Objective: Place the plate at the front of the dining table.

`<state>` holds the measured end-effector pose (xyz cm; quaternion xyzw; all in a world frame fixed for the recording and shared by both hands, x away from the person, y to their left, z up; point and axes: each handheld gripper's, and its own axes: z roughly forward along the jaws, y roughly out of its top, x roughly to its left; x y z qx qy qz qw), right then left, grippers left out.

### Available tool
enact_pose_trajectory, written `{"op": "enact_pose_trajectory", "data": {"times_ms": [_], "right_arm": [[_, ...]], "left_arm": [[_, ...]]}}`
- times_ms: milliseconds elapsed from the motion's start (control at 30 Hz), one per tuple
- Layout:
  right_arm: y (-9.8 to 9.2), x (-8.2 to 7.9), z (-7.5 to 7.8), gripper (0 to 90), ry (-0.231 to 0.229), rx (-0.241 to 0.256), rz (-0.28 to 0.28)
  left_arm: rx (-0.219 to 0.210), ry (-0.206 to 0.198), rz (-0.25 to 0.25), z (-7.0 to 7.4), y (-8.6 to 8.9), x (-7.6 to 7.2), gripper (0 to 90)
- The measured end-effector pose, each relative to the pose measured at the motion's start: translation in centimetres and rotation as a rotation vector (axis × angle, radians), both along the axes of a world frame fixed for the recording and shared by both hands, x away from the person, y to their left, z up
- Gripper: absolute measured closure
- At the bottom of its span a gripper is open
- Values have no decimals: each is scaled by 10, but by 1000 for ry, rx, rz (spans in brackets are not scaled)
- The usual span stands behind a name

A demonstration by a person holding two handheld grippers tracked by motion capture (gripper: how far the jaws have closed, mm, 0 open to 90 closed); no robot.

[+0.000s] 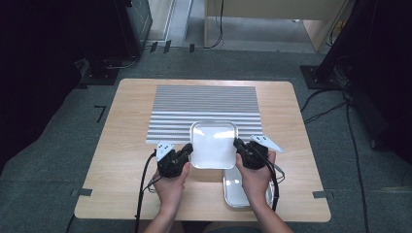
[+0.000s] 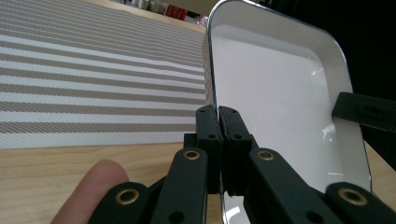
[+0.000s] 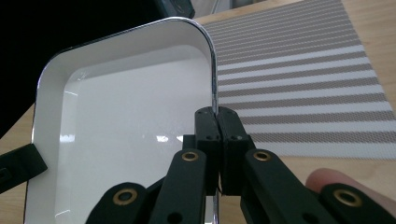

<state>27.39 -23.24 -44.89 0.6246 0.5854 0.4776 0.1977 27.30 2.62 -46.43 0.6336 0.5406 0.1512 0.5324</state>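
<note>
A white rectangular tray with a shiny rim is held between both grippers over the near edge of the striped placemat. My left gripper is shut on the tray's left rim; its jaws pinch the rim at their tips. My right gripper is shut on the tray's right rim, pinching it at the tips. The tray is empty. A second white tray lies on the table under my right hand, partly hidden by it.
The wooden table stands on grey carpet. Cables trail from both grippers toward the near edge. A fingertip rests beside the left jaws, another fingertip beside the right jaws. Dark equipment and floor cables surround the table.
</note>
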Motion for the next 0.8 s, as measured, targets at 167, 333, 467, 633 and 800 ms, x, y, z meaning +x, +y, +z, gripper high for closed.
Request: {"op": "enact_pose_trajectory", "data": {"times_ms": [167, 333, 467, 633, 800], "right_arm": [[13, 20, 3, 897, 5, -13, 15], [22, 41, 0, 896, 21, -20, 24], [26, 62, -3, 897, 40, -29, 33], [30, 83, -6, 896, 56, -43, 34], [37, 106, -7, 896, 64, -68, 31]], "left_arm": [[-5, 4, 28, 0, 10, 16, 899], [-7, 16, 44, -5, 17, 38, 900], [-4, 28, 57, -10, 20, 57, 900], [11, 42, 72, -14, 20, 76, 900], [-3, 59, 86, -19, 24, 98, 900]]}}
